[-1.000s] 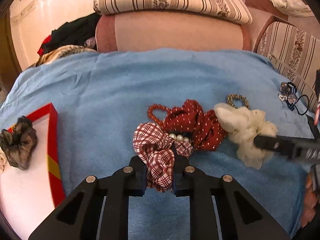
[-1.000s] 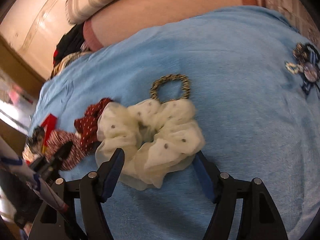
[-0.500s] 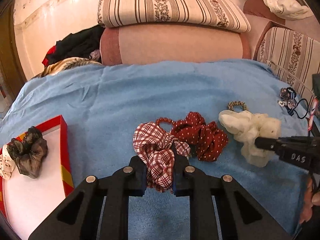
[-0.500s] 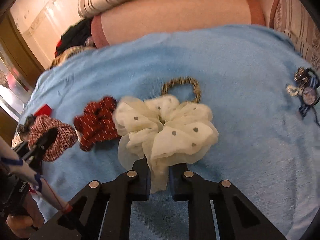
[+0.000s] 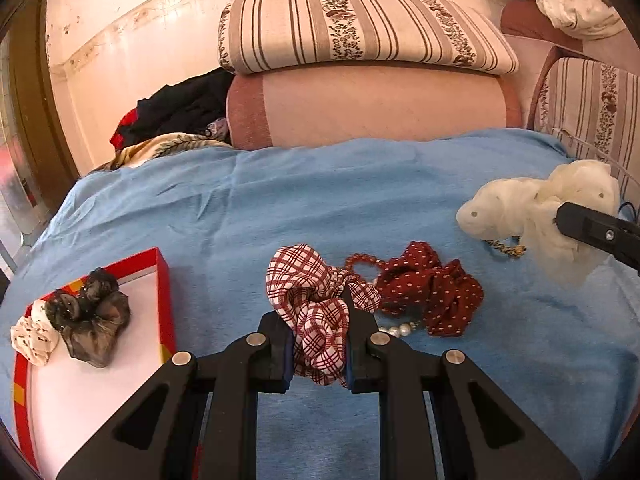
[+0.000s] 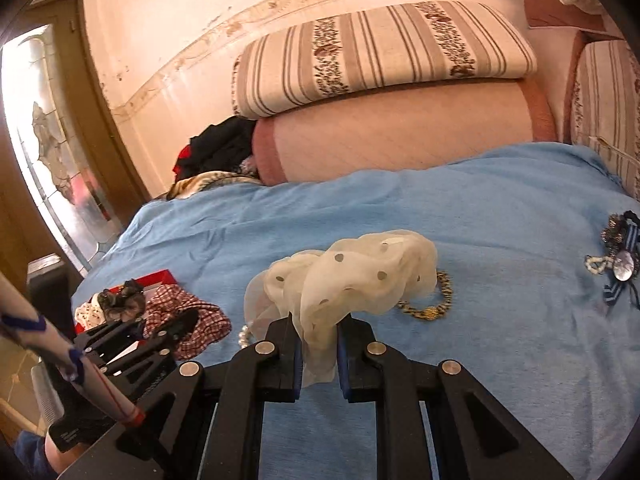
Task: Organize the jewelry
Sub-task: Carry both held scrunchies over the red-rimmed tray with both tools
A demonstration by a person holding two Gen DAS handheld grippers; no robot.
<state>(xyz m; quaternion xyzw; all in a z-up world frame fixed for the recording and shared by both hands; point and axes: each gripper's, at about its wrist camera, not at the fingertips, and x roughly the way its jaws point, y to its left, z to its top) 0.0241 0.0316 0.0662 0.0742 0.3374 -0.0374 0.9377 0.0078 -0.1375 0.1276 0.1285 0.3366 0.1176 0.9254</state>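
My left gripper (image 5: 317, 344) is shut on a red-and-white plaid scrunchie (image 5: 312, 300), lifted off the blue blanket (image 5: 280, 200). My right gripper (image 6: 318, 354) is shut on a cream dotted scrunchie (image 6: 352, 276), also raised; it also shows in the left wrist view (image 5: 536, 208). A dark red dotted scrunchie (image 5: 436, 292), a red bead bracelet (image 5: 360, 260) and a pearl string (image 5: 400, 329) lie on the blanket. A gold-black hair tie (image 6: 436, 300) lies beneath the cream scrunchie. A red-rimmed white tray (image 5: 80, 392) at left holds a dark sheer scrunchie (image 5: 92, 320) and a white one (image 5: 34, 338).
A blue-and-black bow hair accessory (image 6: 618, 264) lies at the right on the blanket. Striped cushions (image 5: 360, 36) and a pink bolster (image 5: 380, 108) stand behind. Dark clothes (image 5: 180, 108) are piled at the back left. A door (image 6: 48, 152) is at far left.
Both grippers have risen with their scrunchies. The right gripper closed on the cream scrunchie and lifted it off the blanket, uncovering the gold-black hair tie. The pearl string now lies exposed.
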